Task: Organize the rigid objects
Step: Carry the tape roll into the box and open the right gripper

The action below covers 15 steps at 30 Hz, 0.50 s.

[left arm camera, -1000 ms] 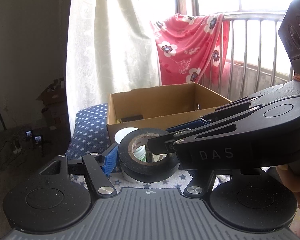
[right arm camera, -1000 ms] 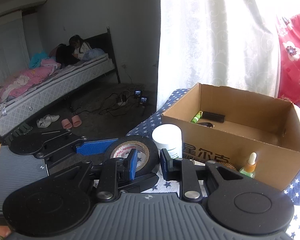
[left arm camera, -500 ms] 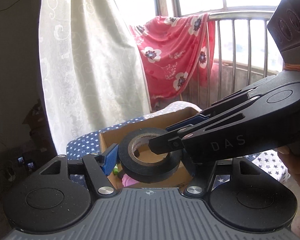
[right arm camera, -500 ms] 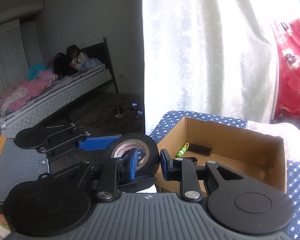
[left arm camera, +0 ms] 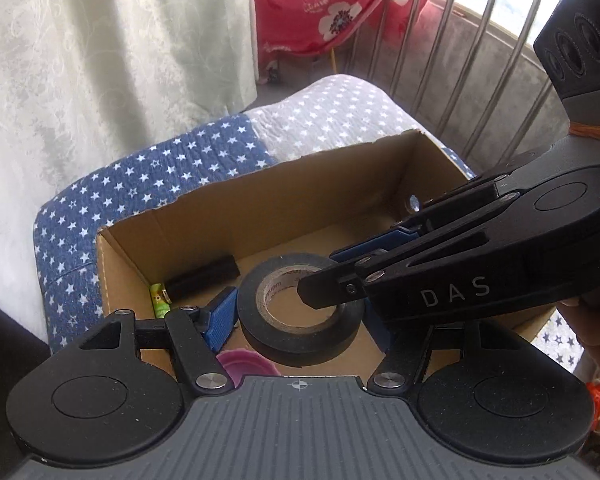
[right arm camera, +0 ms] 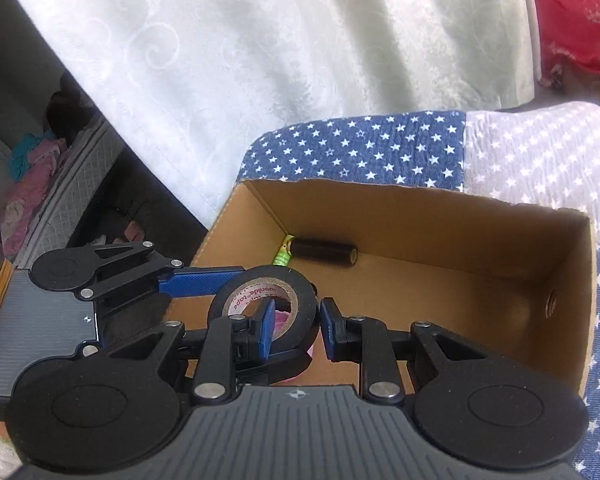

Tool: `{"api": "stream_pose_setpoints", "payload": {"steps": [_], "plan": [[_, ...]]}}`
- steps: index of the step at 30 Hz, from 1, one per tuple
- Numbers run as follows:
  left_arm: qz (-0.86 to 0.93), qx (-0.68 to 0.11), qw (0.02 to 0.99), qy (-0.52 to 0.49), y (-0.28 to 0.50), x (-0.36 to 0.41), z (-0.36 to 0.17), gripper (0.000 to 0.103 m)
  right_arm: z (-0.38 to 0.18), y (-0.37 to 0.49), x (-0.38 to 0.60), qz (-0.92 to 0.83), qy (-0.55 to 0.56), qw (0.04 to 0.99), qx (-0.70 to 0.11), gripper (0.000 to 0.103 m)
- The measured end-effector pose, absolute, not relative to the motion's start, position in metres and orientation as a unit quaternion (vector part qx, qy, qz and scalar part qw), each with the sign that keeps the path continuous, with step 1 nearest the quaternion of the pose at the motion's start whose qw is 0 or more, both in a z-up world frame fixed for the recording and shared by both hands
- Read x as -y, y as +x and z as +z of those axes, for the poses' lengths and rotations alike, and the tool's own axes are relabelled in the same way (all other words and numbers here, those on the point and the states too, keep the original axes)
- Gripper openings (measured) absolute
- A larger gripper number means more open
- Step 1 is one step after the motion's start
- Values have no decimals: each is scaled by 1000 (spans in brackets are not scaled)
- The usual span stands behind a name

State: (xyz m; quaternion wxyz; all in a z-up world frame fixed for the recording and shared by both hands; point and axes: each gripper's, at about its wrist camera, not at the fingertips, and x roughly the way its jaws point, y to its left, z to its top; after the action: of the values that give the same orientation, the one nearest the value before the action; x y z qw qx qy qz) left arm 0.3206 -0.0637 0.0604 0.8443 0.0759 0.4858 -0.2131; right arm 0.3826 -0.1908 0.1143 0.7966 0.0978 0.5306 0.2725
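Over the open cardboard box (left arm camera: 260,216), from the left: the left gripper (left arm camera: 300,316) stands half open, its blue pads flanking the roll of black electrical tape (left arm camera: 300,320); whether they press, I cannot tell. Further right, the right gripper (right arm camera: 292,320) is nearly closed, pinching the roll's wall, one finger through the core. It looks light, stiff and smooth (likely slippery outside), so that wall grip suits it best.

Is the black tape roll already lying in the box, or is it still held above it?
Held above it. The tape roll hangs over the open box, with the right gripper pinching its wall and the left gripper astride it.
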Motion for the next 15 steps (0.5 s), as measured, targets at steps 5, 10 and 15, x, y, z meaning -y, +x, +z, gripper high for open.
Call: {"api": "stream_pose_setpoints", "payload": {"steps": [5,10,15], "plan": [[-200,-542,813,79,356,70,24,66,72,418,190,262,102,766,-578,27],[-192,-560,800,95,371,78,6,66,53,433,187,252,90,758,-594,27],[-186,-555,805,98,374,83,4,69,52,439,188,248,92,762,-591,28]]}}
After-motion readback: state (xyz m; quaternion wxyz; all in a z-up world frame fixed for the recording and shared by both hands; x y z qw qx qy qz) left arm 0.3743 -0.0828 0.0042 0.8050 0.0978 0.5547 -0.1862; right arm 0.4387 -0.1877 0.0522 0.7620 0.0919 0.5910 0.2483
